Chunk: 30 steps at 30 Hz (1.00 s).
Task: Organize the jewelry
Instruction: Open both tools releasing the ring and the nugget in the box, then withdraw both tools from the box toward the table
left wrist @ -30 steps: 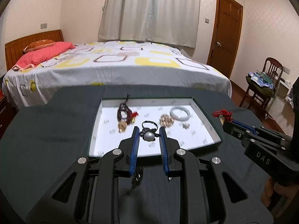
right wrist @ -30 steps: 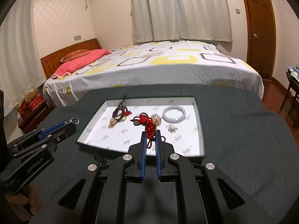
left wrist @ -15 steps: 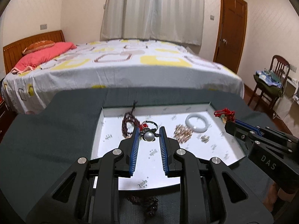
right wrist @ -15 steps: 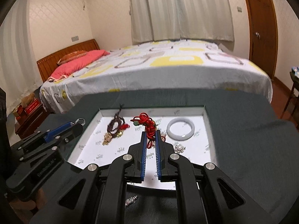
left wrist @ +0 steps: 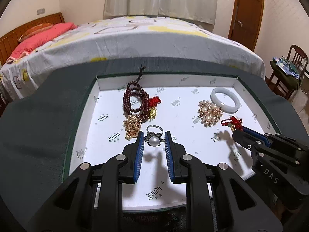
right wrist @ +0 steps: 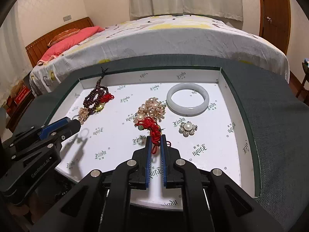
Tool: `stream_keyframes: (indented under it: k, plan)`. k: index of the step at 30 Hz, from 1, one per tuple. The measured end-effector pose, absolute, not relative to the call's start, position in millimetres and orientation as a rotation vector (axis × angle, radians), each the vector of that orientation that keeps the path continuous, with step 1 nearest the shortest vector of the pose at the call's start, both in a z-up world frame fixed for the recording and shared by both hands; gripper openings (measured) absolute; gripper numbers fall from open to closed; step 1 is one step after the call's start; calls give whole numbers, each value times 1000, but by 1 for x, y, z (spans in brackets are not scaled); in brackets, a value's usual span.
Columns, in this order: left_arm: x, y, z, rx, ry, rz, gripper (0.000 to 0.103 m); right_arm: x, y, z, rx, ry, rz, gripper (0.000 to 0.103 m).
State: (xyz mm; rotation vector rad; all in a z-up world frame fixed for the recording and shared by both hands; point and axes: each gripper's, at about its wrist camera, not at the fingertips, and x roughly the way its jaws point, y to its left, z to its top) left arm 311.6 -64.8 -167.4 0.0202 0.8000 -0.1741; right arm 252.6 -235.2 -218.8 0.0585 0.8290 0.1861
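A white tray (left wrist: 274, 119) lies on a dark cloth and also shows in the right wrist view (right wrist: 245, 119). My left gripper (left wrist: 154, 136) is shut on a pearl flower ring (left wrist: 154, 138) and holds it over the tray's near left part. My right gripper (right wrist: 155, 137) is shut on a red knotted cord ornament (right wrist: 150, 126) above the tray's middle; the ornament also shows in the left wrist view (left wrist: 231, 122). In the tray lie dark red prayer beads (left wrist: 136, 102), a gold brooch (left wrist: 132, 125), a pearl cluster brooch (left wrist: 209, 112), a white jade bangle (right wrist: 187, 99) and a small pearl flower brooch (right wrist: 187, 128).
The dark cloth-covered table (left wrist: 34, 127) surrounds the tray. A bed (left wrist: 144, 36) stands just behind the table. A wooden chair (left wrist: 289, 67) with clothes is at the right, and a door (left wrist: 245, 13) beyond it.
Both grippers have moved forward and down over the tray, each keeping its piece. The tray's jewelry now looks closer and larger.
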Motion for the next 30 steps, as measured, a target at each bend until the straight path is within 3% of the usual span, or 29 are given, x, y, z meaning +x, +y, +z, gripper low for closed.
stream_keyframes:
  k: [5,7,9,10,11,24,30]
  plan:
    - [315,-65,-174,15,832,-180,22,255,-238,-224,71,850,184,11]
    - [315,-66,-175,23,834,-181,27,255,-239,-224,75,848,181,12]
    - [314,-66,-175,26,833,-179,39,256,-240,-223,80,847,180,32]
    - [314,-66,-175,24,832,-179,43,255,-240,-223,85,841,176,53]
    - [314,-66,-175,21,830,-179,46,253,-241,-221,88,826,170,58]
    - [302,-68,-156,28,776,-164,72,243,-239,-213,85,802,166,58]
    - [291,-65,-147,19,754,-162,74,233,-242,-203,95,781,161,58]
